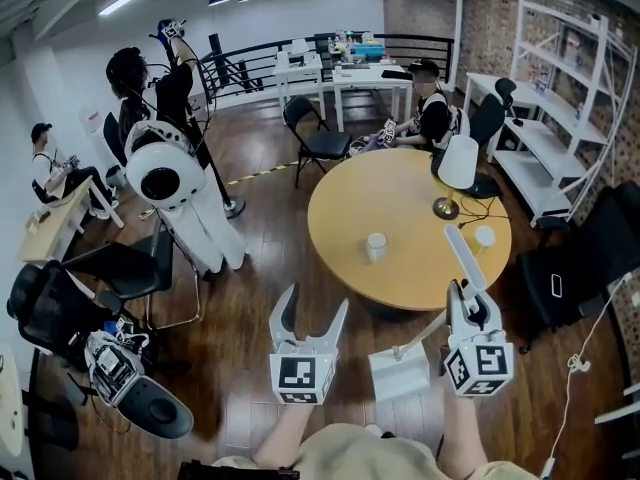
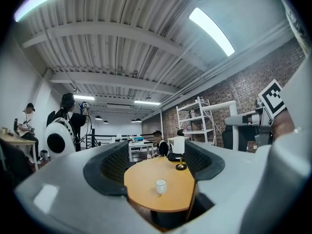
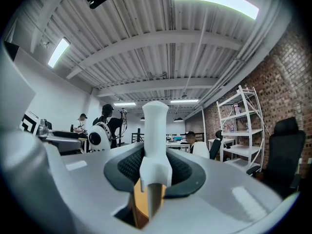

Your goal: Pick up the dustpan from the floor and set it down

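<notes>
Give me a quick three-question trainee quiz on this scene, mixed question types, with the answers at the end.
1. True or false: the left gripper is holding the white plastic dustpan.
2. What is the right gripper shut on? A) the dustpan's white handle B) a mug C) a chair back
3. Fill in: the white cup seen past the left gripper's open jaws stands on the round wooden ____.

Key: 1 false, it is open and empty. 2 A. 3 table.
</notes>
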{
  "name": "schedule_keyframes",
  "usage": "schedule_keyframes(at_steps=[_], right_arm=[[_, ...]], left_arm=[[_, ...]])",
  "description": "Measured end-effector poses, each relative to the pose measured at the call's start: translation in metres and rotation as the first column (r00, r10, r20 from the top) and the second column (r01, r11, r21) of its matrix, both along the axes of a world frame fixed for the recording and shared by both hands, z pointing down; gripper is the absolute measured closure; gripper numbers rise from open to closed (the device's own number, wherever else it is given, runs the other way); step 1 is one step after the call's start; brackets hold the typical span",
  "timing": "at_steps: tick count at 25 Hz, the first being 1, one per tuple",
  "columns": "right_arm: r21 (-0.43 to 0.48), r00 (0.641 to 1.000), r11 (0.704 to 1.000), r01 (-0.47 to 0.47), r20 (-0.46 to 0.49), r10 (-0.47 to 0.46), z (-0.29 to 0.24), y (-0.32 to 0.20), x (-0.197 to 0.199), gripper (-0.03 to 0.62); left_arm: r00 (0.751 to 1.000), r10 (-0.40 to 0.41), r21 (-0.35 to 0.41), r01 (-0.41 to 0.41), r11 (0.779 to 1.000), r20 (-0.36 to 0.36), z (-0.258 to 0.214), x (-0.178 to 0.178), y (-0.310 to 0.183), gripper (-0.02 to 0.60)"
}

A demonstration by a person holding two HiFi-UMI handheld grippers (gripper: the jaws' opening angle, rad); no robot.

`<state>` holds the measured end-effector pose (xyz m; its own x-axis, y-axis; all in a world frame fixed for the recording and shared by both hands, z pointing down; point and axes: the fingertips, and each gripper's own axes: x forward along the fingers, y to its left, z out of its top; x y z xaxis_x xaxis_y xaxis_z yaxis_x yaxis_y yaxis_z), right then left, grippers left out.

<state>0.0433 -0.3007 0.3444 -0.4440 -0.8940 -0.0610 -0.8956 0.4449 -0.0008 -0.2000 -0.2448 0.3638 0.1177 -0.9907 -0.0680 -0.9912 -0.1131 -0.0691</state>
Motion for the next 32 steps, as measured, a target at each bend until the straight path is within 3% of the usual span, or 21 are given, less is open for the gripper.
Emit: schedule_keyframes(at_steps=[16,23,32], right_arm=[[-0.033,0.998,0.998,-0.055,-0.001,0.055,0.015,0.001,0.033,0.499],[-0.057,0.991,0.99,-0.131,0.011,0.132,0.023,0.005,0.075,0.5],[-0.115,0.982,0.975,-0.191,-0.024,0.19,0.054,0.014,0.133,0.5]], left_arm=[[0.999,0.054,0.002,-0.054,0.999,0.003,-0.001,0.025,-0.006,0.247],[0.987,0.162,-0.01,-0.161,0.987,0.012,-0.001,0.067,-0.018,0.247],[0.945,0.326,-0.044,-0.325,0.945,0.031,0.007,0.14,-0.033,0.247]])
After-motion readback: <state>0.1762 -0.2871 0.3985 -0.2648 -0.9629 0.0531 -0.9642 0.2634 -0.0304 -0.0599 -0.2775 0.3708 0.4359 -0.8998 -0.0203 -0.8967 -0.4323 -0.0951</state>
